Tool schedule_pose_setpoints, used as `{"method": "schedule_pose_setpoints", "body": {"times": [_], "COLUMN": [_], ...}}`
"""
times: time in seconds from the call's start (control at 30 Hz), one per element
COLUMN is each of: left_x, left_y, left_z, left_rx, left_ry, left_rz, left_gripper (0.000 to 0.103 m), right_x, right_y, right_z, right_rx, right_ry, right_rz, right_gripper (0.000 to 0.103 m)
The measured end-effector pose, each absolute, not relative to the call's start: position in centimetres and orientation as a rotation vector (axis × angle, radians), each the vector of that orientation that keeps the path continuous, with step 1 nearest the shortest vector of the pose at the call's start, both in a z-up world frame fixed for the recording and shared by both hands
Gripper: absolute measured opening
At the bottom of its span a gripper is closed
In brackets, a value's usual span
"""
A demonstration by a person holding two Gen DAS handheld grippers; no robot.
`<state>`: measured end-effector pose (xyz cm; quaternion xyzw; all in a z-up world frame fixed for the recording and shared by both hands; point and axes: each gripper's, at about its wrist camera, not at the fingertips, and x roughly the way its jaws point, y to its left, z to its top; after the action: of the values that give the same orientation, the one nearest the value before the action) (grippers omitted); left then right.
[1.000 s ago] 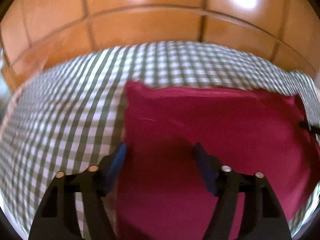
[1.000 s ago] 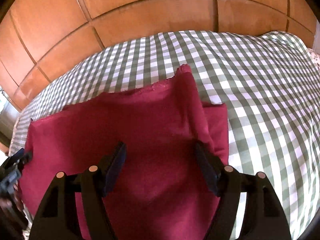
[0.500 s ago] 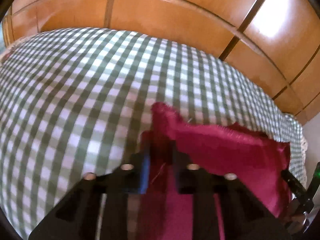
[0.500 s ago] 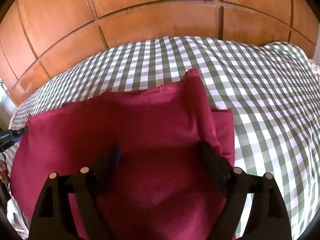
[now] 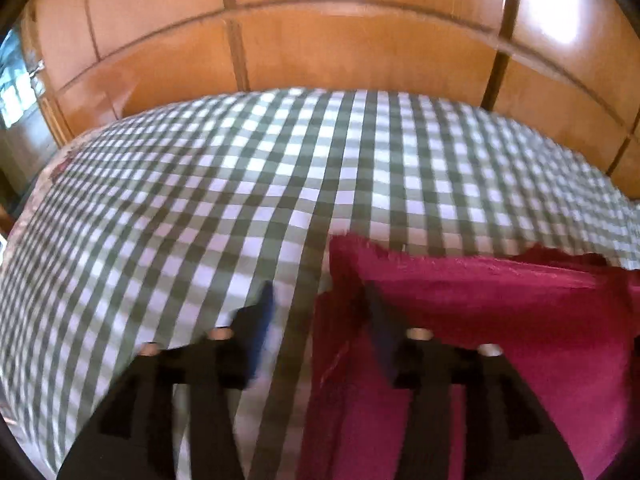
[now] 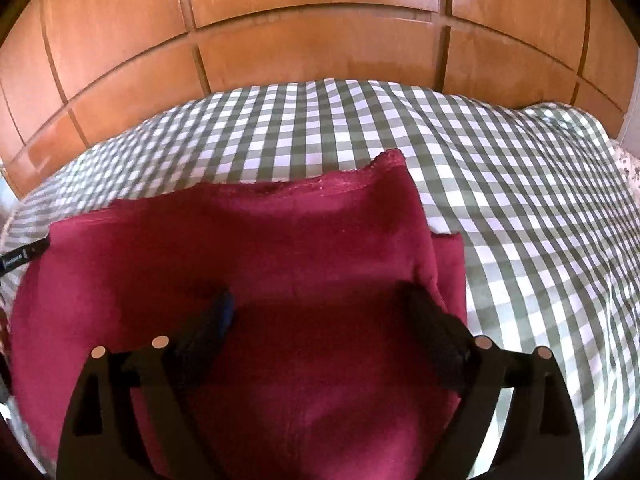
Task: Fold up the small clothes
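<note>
A dark red cloth point(image 6: 256, 264) lies folded on the green-and-white checked bedsheet point(image 6: 520, 200). My right gripper point(image 6: 320, 312) is open and hangs just above the cloth's right half, its fingers straddling the fabric. In the left wrist view the cloth point(image 5: 500, 320) fills the lower right, with its frayed left corner raised. My left gripper point(image 5: 320, 320) is open at that corner: its right finger is against the cloth edge, its left finger over the bare sheet. The tip of the left gripper point(image 6: 24, 254) shows at the cloth's left edge in the right wrist view.
Wooden panelled wardrobe doors point(image 5: 340, 40) stand right behind the bed's far edge, also in the right wrist view point(image 6: 320, 32). The checked sheet point(image 5: 160, 220) spreads to the left of the cloth. A flowered fabric edge point(image 6: 628, 168) shows at far right.
My left gripper was shut on the cloth's left corner half a second ago and has opened and let it go, shifting left. The right gripper stayed open over the cloth.
</note>
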<state>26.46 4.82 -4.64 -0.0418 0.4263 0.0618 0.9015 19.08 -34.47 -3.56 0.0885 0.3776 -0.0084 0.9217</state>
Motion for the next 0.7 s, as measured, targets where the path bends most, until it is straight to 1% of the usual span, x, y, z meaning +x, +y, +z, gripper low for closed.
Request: {"method": "schedule_pose_setpoints", "body": {"times": [0.13,0.23,0.27,0.3,0.5,0.63,0.7], "left_x": [22.0,19.5,18.9,18.0,15.1,14.1,13.9], "left_y": [4.1,3.0,2.6,2.2,0.2,-0.8,-1.0], "left_z": [-3.4,-3.0,-3.0,-2.9,-2.7,-2.9,-3.0], "left_rx": [-0.085,-0.07,-0.07,-0.074,-0.064,-0.049,-0.052], "left_ry": [0.834,0.814,0.812,0.808,0.779,0.783,0.788], "left_rz": [0.087,0.062,0.051,0.04,-0.003,-0.035,-0.045], "left_gripper": [0.055,0.056,0.062,0.065,0.065,0.065,0.065], "right_x": [16.1,13.9,13.4,12.8,10.0,8.8,8.7], "right_y": [-35.8,-37.6,-38.1,-38.7,-40.4,-39.5,-38.9], "right_z": [-2.5,-2.9,-3.2,-3.8,-6.6,-6.6,-6.7], "right_rx": [0.236,0.298,0.318,0.346,0.537,0.588,0.589], "right_ry": [0.733,0.74,0.748,0.765,0.818,0.817,0.823], "right_rz": [-0.029,-0.046,-0.05,-0.047,0.045,0.122,0.142], "right_gripper": [0.096,0.096,0.096,0.096,0.095,0.087,0.081]}}
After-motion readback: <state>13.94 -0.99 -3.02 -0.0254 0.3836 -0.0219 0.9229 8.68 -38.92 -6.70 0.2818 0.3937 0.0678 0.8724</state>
